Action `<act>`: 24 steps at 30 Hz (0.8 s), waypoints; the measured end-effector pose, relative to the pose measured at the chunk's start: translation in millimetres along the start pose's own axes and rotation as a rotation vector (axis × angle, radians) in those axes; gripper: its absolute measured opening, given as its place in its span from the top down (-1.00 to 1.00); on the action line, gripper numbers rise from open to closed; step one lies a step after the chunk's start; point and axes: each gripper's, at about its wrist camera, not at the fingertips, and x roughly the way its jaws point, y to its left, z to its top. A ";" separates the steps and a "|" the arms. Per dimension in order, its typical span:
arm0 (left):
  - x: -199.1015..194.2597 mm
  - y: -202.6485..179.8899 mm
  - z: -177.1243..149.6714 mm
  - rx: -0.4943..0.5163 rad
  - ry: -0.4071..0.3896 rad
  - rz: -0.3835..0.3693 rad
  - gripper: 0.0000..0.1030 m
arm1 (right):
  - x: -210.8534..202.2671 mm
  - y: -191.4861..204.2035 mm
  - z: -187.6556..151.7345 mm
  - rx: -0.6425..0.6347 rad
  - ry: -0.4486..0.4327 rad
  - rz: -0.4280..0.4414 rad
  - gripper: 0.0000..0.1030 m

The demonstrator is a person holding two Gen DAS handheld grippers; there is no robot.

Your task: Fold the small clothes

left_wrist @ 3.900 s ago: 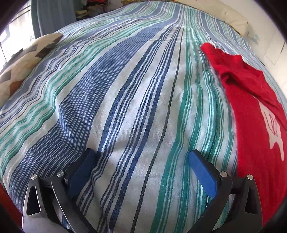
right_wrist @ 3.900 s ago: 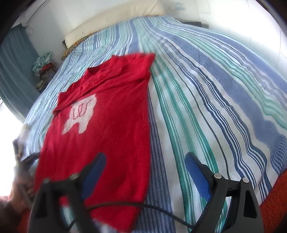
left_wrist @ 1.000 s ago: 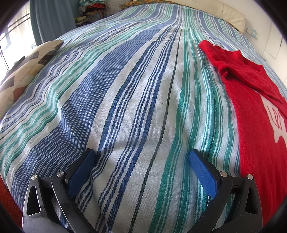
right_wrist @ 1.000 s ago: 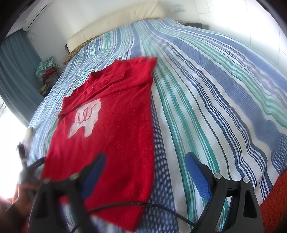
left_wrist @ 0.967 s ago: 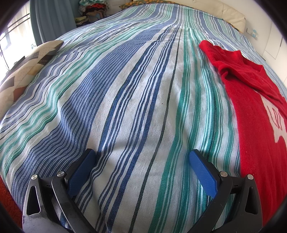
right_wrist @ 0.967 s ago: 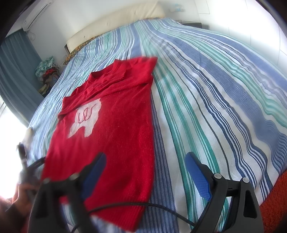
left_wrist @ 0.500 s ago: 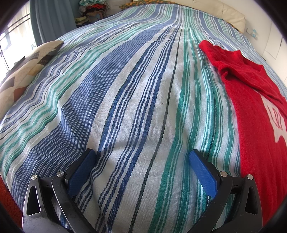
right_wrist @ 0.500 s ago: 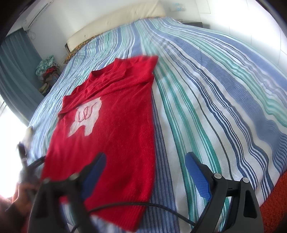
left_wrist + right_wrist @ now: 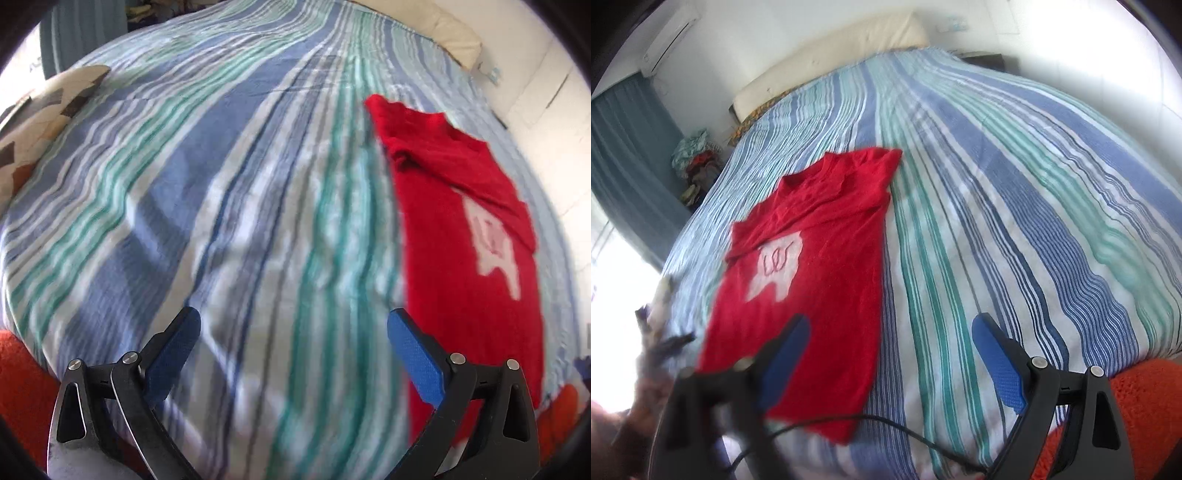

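Note:
A small red shirt [image 9: 816, 266] with a white print lies flat on the striped bedspread [image 9: 1015, 206], collar toward the headboard. In the left wrist view the red shirt [image 9: 461, 236] is at the right. My left gripper [image 9: 293, 343] is open and empty above the bedspread [image 9: 221, 192], left of the shirt. My right gripper [image 9: 888, 350] is open and empty above the shirt's lower right hem.
A patterned cushion [image 9: 40, 114] lies at the bed's left edge. A cream headboard pillow [image 9: 827, 55] is at the far end. An orange rug [image 9: 1145, 406] lies by the bed's near edge. A clothes pile [image 9: 696, 158] and a curtain [image 9: 624, 166] stand at the left.
Both grippers have pulled back and up from the bed; the views are blurred and the orange rug now shows at the near edge. The shirt lies as before.

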 end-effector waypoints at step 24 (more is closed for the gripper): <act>10.3 -74.9 -73.9 0.221 0.259 -0.128 0.39 | 84.1 40.5 -41.3 0.023 0.463 0.252 -0.30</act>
